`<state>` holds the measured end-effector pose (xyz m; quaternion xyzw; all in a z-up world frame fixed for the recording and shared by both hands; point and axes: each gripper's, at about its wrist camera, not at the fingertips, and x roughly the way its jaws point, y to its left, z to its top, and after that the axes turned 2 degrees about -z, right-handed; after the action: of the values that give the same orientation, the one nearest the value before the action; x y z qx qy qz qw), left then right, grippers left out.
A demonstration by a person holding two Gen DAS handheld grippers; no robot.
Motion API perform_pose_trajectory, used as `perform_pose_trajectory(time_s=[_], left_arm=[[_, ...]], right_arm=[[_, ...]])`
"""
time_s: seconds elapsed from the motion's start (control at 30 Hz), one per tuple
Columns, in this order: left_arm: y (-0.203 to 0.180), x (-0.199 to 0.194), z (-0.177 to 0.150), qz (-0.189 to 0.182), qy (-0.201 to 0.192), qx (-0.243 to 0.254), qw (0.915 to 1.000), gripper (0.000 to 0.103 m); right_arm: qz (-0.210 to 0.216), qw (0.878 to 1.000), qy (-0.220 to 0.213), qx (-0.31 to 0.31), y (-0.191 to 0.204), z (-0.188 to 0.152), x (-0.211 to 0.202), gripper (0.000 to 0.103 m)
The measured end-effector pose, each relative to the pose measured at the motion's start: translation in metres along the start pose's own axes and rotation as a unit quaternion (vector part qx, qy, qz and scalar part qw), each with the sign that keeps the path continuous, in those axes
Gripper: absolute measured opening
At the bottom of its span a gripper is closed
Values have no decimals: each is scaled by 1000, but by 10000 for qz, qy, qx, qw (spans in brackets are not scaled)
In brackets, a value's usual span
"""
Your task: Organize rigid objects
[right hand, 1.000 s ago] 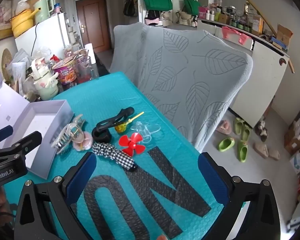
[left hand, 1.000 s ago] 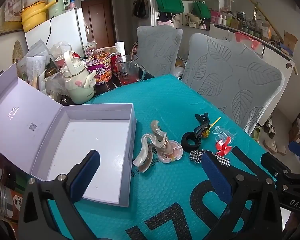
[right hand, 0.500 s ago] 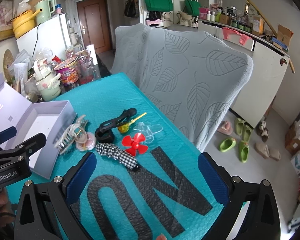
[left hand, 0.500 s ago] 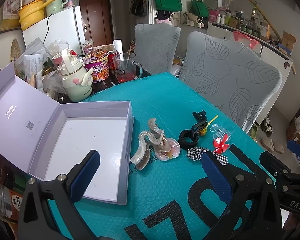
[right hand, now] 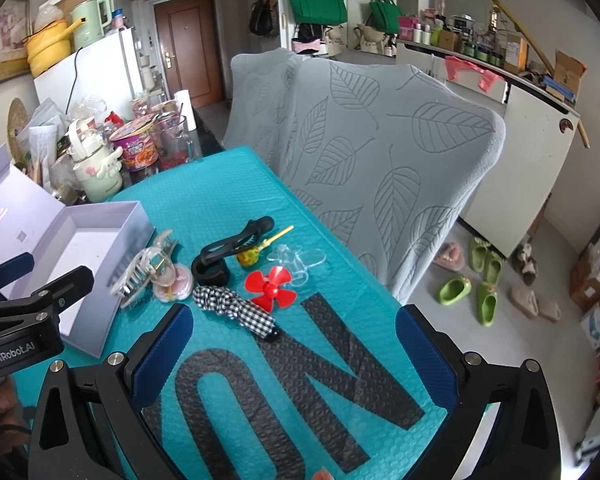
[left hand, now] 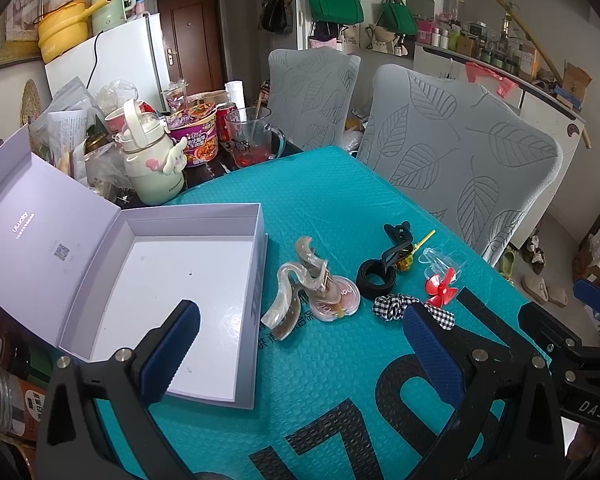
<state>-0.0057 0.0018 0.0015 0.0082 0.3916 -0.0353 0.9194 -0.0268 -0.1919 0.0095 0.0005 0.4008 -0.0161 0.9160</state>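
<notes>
An open lilac box [left hand: 172, 292] with a white floor lies on the teal mat, also in the right wrist view [right hand: 88, 248]. Right of it lie a beige hair claw [left hand: 296, 284], a pink compact [left hand: 335, 296], a black clip [left hand: 383, 268], a checked hair tie [left hand: 395, 306], a red propeller [left hand: 439, 286] and a clear one [right hand: 298, 260]. My left gripper [left hand: 300, 344] is open and empty, above the mat short of the hair claw. My right gripper [right hand: 292, 352] is open and empty, short of the checked hair tie [right hand: 236, 306] and red propeller [right hand: 272, 284].
A cream kettle-shaped bottle [left hand: 150, 160], a noodle cup [left hand: 196, 140] and a glass mug [left hand: 254, 136] crowd the table's far left. Two leaf-patterned chairs [left hand: 451, 152] stand along the right edge. Jars [left hand: 4, 400] stand at the near left. Slippers [right hand: 467, 280] lie on the floor.
Both grippers have drawn back slightly from the objects; the objects look a little farther off. Nothing on the mat has moved.
</notes>
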Motion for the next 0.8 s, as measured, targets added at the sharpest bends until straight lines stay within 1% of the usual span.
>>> perform_pose_trajectory(time_s=[0.8], left_arm=[[0,-5,1,-1,0,28,10000,103]], right_arm=[[-8,10000,-5,7,1,-1,-1,103]])
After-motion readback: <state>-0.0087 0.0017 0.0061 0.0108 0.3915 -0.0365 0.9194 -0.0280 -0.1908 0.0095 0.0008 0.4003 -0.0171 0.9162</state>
